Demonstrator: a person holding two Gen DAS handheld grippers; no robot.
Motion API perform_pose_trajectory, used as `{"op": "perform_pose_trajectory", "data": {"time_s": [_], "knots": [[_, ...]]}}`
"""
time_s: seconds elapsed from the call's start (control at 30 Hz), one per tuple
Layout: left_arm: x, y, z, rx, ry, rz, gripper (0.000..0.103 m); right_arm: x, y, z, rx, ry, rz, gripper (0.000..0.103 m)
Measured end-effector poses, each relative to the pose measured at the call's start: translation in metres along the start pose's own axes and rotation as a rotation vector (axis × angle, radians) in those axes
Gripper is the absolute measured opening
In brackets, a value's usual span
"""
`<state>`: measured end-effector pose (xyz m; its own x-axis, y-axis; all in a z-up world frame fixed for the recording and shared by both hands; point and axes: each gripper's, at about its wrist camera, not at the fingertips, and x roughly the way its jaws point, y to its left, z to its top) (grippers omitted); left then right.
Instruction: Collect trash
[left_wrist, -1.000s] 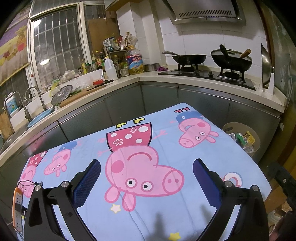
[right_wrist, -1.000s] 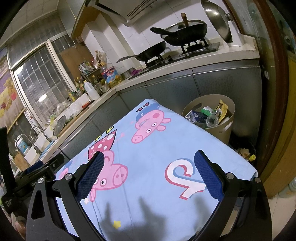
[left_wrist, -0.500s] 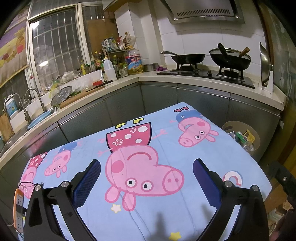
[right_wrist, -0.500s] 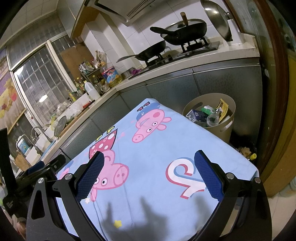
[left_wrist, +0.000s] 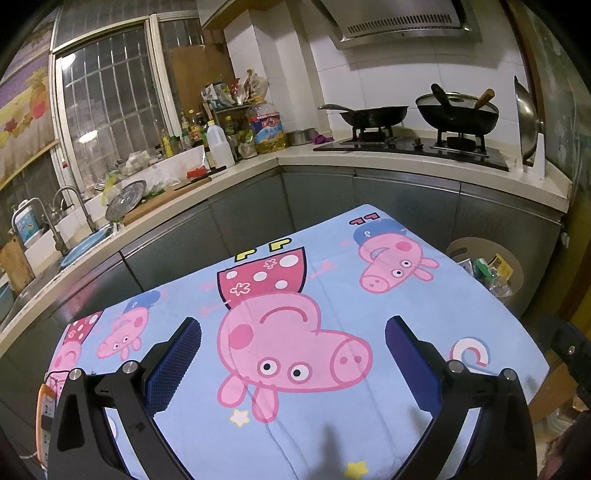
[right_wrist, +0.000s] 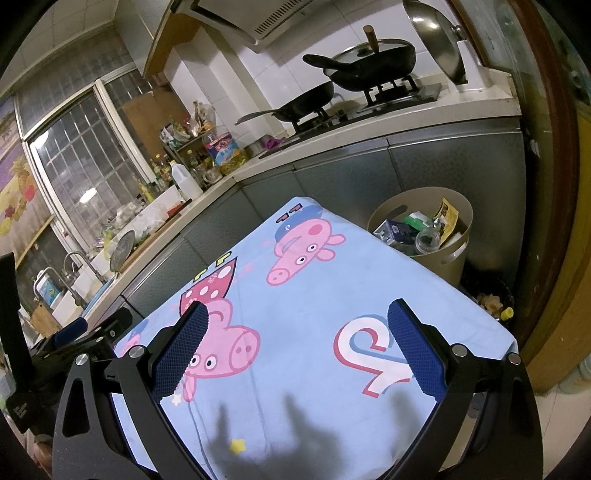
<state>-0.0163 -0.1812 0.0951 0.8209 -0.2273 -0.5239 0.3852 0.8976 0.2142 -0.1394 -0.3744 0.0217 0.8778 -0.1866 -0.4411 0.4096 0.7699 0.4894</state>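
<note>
the left gripper (left_wrist: 293, 349) is spread wide with nothing between its blue pads (left_wrist: 173, 363), held above a table under a light blue cartoon-pig cloth (left_wrist: 332, 295). the right gripper (right_wrist: 297, 341) is just as wide and holds nothing, over the same cloth (right_wrist: 314, 295). off the cloth's far right corner a beige trash bin (right_wrist: 454, 258) stands against the grey cabinets (right_wrist: 332, 184), filled with cartons, wrappers and a clear bottle. two black pans (left_wrist: 373, 114) sit on the stove behind
</note>
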Motion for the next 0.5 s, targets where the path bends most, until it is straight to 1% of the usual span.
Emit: {"op": "perform_pose_trajectory", "data": {"time_s": [0.33,0.5], "knots": [[0.0,0.0031,-0.0008,0.014,-0.002,0.009,0.099,-0.0016,0.0044,-0.0055,-0.002,0.0,0.001,0.097],[0.0016,0.001,-0.0002,0.019,0.013,0.01,0.099,-0.0005,0.0024,-0.0028,-0.003,0.003,0.002,0.097]]}}
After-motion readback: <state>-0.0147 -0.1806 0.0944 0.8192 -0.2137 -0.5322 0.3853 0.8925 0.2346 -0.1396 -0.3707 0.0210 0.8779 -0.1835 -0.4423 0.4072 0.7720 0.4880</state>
